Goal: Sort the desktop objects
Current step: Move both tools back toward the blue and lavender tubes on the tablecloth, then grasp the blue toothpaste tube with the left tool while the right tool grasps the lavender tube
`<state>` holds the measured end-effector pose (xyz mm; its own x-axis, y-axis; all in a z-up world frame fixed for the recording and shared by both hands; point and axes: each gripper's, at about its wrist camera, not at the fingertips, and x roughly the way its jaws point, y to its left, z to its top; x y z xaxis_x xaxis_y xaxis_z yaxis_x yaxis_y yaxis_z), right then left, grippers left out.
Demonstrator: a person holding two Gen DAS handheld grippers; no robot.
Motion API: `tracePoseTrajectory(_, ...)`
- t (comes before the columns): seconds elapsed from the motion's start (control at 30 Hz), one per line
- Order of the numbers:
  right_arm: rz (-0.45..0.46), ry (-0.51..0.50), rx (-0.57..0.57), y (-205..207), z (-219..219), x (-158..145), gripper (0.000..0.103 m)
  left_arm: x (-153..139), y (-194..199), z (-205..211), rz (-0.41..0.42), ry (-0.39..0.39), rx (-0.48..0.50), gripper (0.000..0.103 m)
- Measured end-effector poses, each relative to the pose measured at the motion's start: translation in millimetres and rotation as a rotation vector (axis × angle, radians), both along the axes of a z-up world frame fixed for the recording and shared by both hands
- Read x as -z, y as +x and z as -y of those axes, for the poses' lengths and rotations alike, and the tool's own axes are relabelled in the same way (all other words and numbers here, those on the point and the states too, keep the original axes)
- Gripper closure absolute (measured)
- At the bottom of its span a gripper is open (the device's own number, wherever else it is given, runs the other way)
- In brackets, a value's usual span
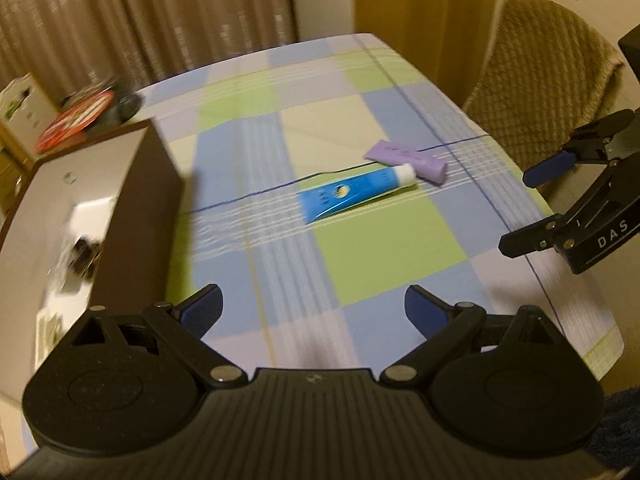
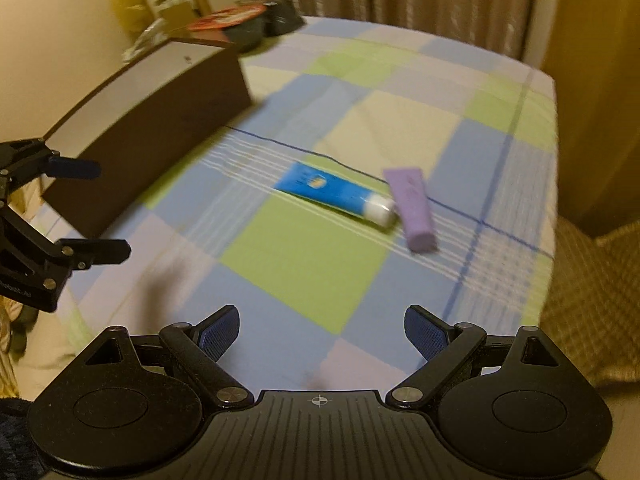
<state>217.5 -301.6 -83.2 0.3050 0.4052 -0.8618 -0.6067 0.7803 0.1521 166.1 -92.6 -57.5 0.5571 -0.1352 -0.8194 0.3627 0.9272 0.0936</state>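
**A:** Start with the left wrist view. What's on the bench?

**B:** Two tubes, both lying flat near the middle of the checked cloth: a blue tube with a white cap, and a purple tube just beyond the cap end. They look to be touching there, or nearly. The left claw hangs above the near edge of the bench with its jaws spread wide and nothing between them.

**A:** And the brown box on the left?

**B:** It stands open-topped, well apart from the tubes. There are some small things inside, but that part is blurred, so I can't tell what they are.

**A:** Now the right wrist view.

**B:** Same layout from the other side. The right claw is also wide and empty, hovering over the near part of the cloth. The blue tube's cap points toward the purple tube, which lies across its end. The left claw shows at the left edge, near the box wall.

**A:** So how far along is the sorting?

**B:** I'd judge the two tubes are still to do: neither is gripped, neither is in the box. If the box is the destination, whatever sits inside may count as done.
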Motion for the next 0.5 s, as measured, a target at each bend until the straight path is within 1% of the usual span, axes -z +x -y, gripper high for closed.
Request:
tracePoseTrajectory(0.27, -0.025, -0.028, 0.114, 21, 31, 19, 0.011, 18, 41, 28, -0.019, 0.023, 0.147, 0.008)
tracePoseTrajectory(0.5, -0.042, -0.028, 0.209, 53, 50, 29, 0.011, 37, 80, 53, -0.039, 0.042, 0.273, 0.010)
